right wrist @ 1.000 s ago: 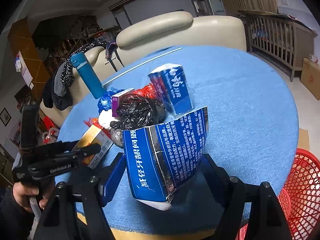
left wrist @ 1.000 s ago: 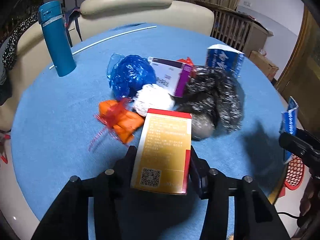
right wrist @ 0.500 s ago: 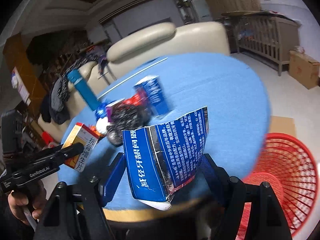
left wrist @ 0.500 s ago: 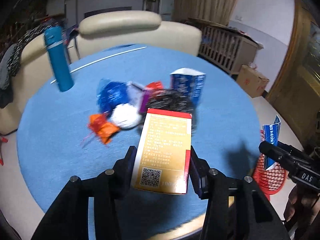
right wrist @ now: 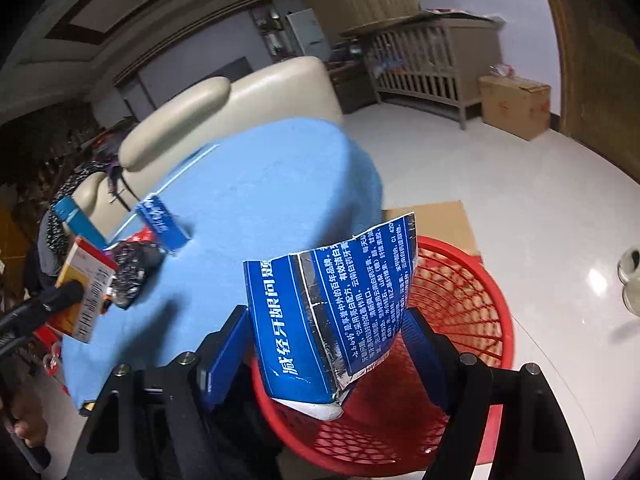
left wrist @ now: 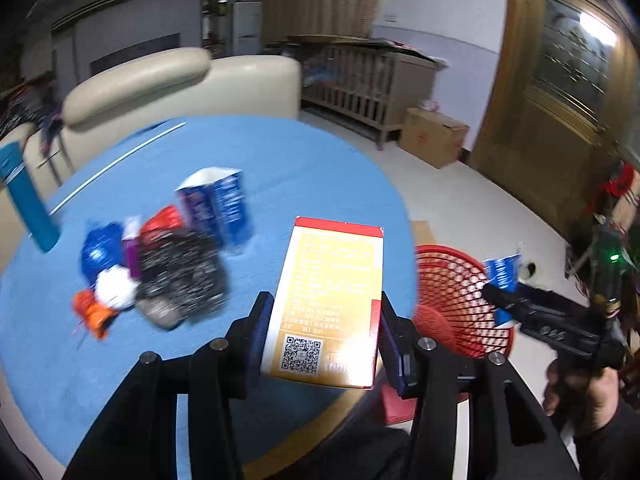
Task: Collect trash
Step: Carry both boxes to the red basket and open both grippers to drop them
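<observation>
the left gripper (left wrist: 322, 332) is clamping its jaws on the yellow-and-red box (left wrist: 326, 304), holding it above the near edge of the blue table (left wrist: 280, 168). the right gripper (right wrist: 326, 344) is gripping the torn blue carton (right wrist: 332, 312) right over the red basket (right wrist: 472, 320) on the floor. a trash pile (left wrist: 160, 272) is sitting on the table beside a standing blue carton (left wrist: 216, 208).

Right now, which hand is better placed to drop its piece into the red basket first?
Right. Its tool holds the torn blue box directly above the red basket. The left tool grips the yellow box over the table edge, beside the basket.
</observation>
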A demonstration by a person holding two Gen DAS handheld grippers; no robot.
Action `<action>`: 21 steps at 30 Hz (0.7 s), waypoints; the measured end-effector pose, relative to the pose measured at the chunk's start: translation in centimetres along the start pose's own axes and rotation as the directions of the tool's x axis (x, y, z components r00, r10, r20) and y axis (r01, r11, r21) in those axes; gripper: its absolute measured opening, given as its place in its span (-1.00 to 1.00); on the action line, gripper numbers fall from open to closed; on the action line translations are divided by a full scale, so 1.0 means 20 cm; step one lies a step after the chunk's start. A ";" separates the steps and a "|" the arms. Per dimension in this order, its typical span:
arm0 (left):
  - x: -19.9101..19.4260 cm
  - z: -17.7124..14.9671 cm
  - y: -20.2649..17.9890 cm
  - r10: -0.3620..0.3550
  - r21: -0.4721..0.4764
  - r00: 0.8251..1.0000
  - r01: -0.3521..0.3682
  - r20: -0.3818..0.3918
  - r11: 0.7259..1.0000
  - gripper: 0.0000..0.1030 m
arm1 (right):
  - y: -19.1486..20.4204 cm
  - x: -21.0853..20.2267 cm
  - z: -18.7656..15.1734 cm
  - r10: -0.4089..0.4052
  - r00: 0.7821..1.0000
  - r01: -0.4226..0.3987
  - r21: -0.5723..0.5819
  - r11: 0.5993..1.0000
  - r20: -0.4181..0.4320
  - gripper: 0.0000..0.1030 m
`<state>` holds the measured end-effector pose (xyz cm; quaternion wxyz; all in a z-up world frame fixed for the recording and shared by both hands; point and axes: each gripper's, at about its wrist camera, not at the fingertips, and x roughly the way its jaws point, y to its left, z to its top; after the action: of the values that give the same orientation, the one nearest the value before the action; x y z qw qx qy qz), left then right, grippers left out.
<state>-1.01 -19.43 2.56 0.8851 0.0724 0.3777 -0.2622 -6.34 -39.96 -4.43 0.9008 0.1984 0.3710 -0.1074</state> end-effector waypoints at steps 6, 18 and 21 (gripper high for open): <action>0.07 0.05 -0.19 -0.048 0.056 0.999 0.049 -0.015 0.997 0.00 | -0.13 0.08 -0.04 -0.022 0.998 0.023 0.021 1.000 -0.058 0.56; 0.21 0.09 -0.41 -0.099 0.109 0.992 0.106 -0.073 0.988 0.00 | -0.30 0.10 -0.07 -0.038 0.993 0.048 0.091 0.995 -0.110 0.60; 0.25 0.09 -0.45 -0.111 0.114 0.990 0.121 -0.092 0.986 0.00 | -0.35 0.01 -0.04 -0.047 0.997 0.053 0.124 0.991 -0.055 0.60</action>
<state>-1.58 -29.70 0.85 0.8454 0.1142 0.4024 -0.3322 -9.02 -45.83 -7.00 0.8736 0.2478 0.3918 -0.1479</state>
